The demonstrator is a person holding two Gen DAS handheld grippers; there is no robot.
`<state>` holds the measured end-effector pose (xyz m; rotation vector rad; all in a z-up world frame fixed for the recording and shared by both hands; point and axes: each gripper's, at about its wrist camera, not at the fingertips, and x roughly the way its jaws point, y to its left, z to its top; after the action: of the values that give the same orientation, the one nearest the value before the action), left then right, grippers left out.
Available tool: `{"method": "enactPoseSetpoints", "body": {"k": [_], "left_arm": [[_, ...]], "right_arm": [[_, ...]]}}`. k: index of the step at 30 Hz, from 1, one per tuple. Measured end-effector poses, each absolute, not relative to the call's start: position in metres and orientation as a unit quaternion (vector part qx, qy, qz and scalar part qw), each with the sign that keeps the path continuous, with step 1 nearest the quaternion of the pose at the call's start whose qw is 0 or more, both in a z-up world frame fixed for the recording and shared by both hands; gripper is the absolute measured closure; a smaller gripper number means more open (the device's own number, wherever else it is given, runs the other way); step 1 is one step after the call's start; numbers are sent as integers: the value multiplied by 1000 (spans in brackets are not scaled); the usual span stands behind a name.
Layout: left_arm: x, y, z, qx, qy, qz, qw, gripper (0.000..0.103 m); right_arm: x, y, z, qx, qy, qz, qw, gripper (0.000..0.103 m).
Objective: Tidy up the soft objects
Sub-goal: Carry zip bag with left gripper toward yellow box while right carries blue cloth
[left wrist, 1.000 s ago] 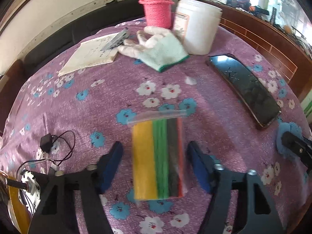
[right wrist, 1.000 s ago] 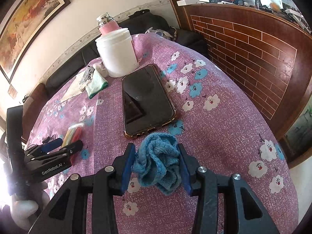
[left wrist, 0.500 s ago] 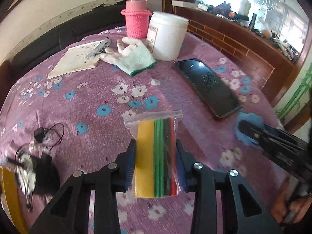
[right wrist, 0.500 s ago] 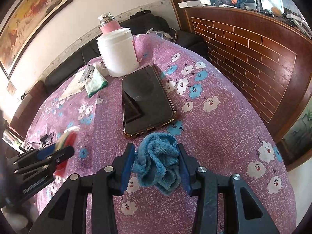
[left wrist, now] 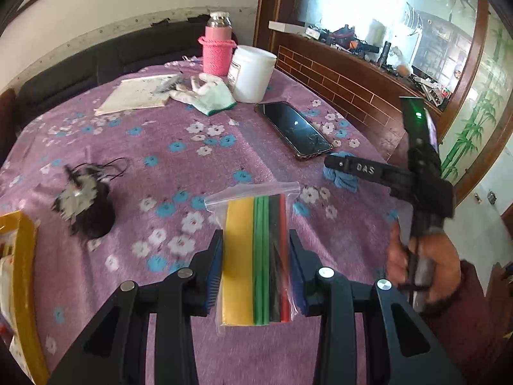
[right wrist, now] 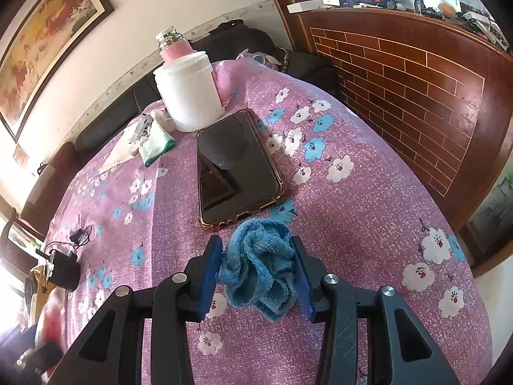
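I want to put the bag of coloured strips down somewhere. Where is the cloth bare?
Bare tablecloth lies between the phone and the black gadget with wires, in front of the glove. The far edge is crowded: notepad, white jar, pink bottle.

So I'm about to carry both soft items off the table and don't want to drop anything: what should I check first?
1. Left gripper shut on the clear bag of coloured strips: ok.
2. Bag clear of the tablecloth: looks lifted, ok.
3. Right gripper shut on the blue cloth: ok, both pads press it.
4. Cloth off the table: cannot tell.
5. Cloth free of the phone: its far edge lies right at the phone's near end, cannot tell.
6. Path clear of the white jar: ok, it stands beyond the phone.
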<state>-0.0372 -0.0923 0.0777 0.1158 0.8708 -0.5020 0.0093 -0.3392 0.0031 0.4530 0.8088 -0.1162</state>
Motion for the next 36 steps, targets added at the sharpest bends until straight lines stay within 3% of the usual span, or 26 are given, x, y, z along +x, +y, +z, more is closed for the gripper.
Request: {"method": "enactPoseSetpoints", "body": {"k": [17, 36], "left_arm": [[-80, -8, 84, -8, 402, -193, 895, 67], [-109, 77, 86, -63, 384, -147, 909, 67]], "right_arm": [[2, -310, 17, 125, 394, -110, 904, 60], [-93, -156, 72, 45, 380, 68, 921, 60]]}}
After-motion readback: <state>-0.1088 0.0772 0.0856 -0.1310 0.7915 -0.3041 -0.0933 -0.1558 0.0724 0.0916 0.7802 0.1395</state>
